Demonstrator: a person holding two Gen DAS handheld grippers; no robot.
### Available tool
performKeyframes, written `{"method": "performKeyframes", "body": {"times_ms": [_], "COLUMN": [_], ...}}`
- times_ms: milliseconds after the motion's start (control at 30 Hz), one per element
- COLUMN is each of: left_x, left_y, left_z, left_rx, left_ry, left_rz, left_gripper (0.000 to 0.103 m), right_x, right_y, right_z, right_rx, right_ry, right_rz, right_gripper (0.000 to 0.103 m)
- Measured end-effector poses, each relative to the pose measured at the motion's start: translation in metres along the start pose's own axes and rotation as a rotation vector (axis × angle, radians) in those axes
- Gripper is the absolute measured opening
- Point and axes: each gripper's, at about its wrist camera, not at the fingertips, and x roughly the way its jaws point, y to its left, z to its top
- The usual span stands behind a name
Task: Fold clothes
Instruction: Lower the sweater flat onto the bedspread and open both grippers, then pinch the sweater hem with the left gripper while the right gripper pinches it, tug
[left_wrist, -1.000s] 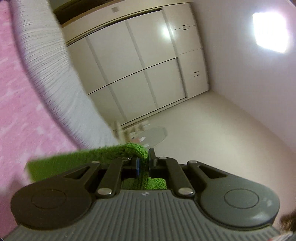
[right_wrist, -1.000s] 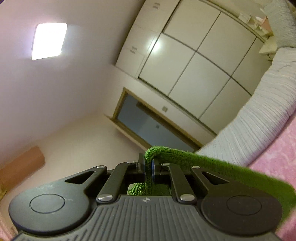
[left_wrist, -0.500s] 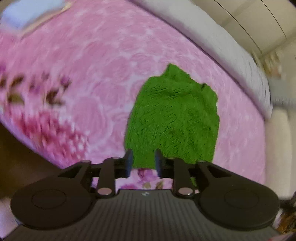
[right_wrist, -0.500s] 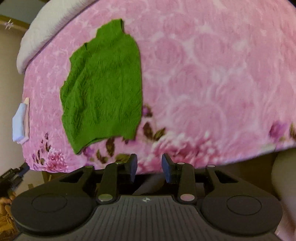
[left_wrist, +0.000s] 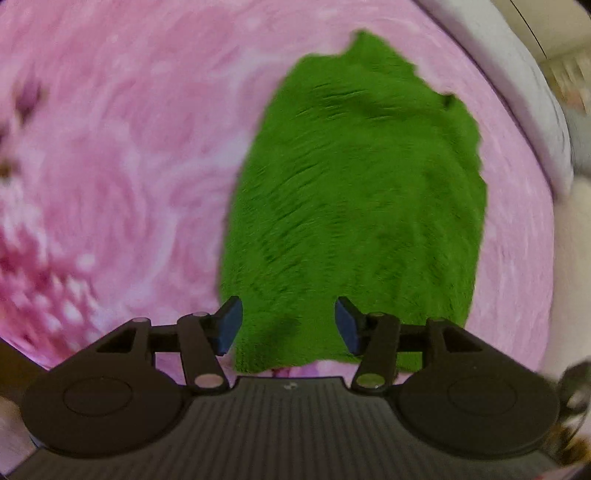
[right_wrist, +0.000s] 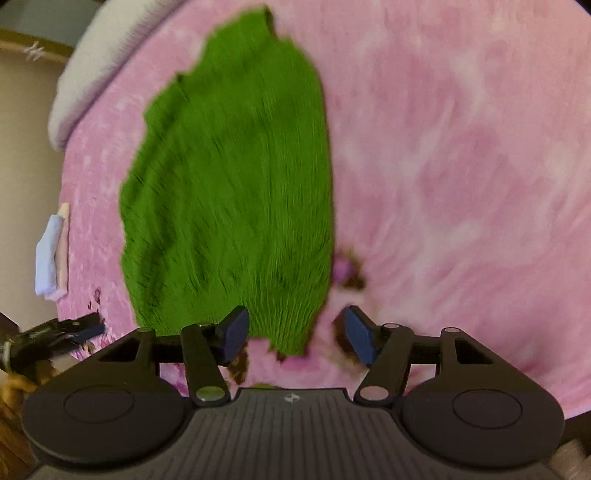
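Observation:
A green knit garment (left_wrist: 354, 206) lies spread flat on a pink flowered bedspread (left_wrist: 110, 166). My left gripper (left_wrist: 288, 328) is open, with its blue pads wide apart over the garment's near left corner. In the right wrist view the same green garment (right_wrist: 232, 192) fills the centre left. My right gripper (right_wrist: 295, 334) is open above its near right corner, and nothing sits between its fingers. Both views are blurred by motion.
A grey ribbed bolster (right_wrist: 96, 70) runs along the far edge of the bed. A small folded pale blue and pink cloth (right_wrist: 51, 254) lies at the bed's left edge. The other gripper (right_wrist: 55, 336) shows at lower left of the right wrist view.
One second ago both grippers were shut on the green garment and lifted it. Now it lies flat on the bed, both grippers have let go, opened wider and moved closer to its near edge.

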Motion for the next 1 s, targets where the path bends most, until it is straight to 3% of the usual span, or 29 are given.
{"method": "performKeyframes", "body": {"times_ms": [167,233,300,367,400,433,467,500,733,833,967,1000], "left_x": [0.032,0.038,0.043,0.044,0.045,0.046,0.045,0.045,0.003,-0.02,0.003,0.009], "left_y": [0.04,0.047,0.053,0.049,0.046,0.043,0.041,0.04,0.027,0.039,0.054,0.054], "left_z": [-0.002,-0.005,-0.008,-0.009,-0.007,-0.006,-0.003,0.0,0.006,-0.002,-0.02,-0.019], "left_rx": [-0.125,-0.177,-0.23,-0.22,-0.185,-0.149,-0.136,-0.124,0.073,0.103,0.13,0.123], "left_ry": [-0.012,-0.032,-0.052,-0.061,-0.052,-0.043,-0.027,-0.009,-0.012,0.001,0.09,0.106], "left_rz": [0.002,-0.033,-0.069,-0.07,-0.071,-0.073,-0.099,-0.127,-0.164,-0.126,0.037,0.063], "left_gripper": [0.054,0.06,0.067,0.066,0.057,0.027,0.012,0.009,0.005,0.005,0.007,0.009], "right_x": [0.074,0.099,0.101,0.103,0.104,0.105,0.107,0.108,0.088,0.077,0.063,0.06], "right_y": [-0.015,-0.019,-0.015,-0.012,-0.01,-0.008,-0.006,-0.004,0.004,0.0,-0.006,-0.007], "right_z": [-0.021,-0.028,-0.031,-0.033,-0.035,-0.036,-0.038,-0.039,-0.054,-0.068,-0.087,-0.087], "right_rx": [0.145,0.191,0.19,0.19,0.189,0.189,0.189,0.188,0.138,0.142,0.148,0.146], "right_ry": [-0.004,-0.006,-0.012,-0.018,-0.021,-0.024,-0.027,-0.03,0.038,0.092,0.166,0.172], "right_rz": [0.063,0.082,0.072,0.062,0.057,0.052,0.047,0.042,-0.003,-0.02,-0.042,-0.051], "right_gripper": [0.061,0.061,0.063,0.063,0.043,0.027,0.011,0.01,0.007,0.007,0.009,0.017]}}
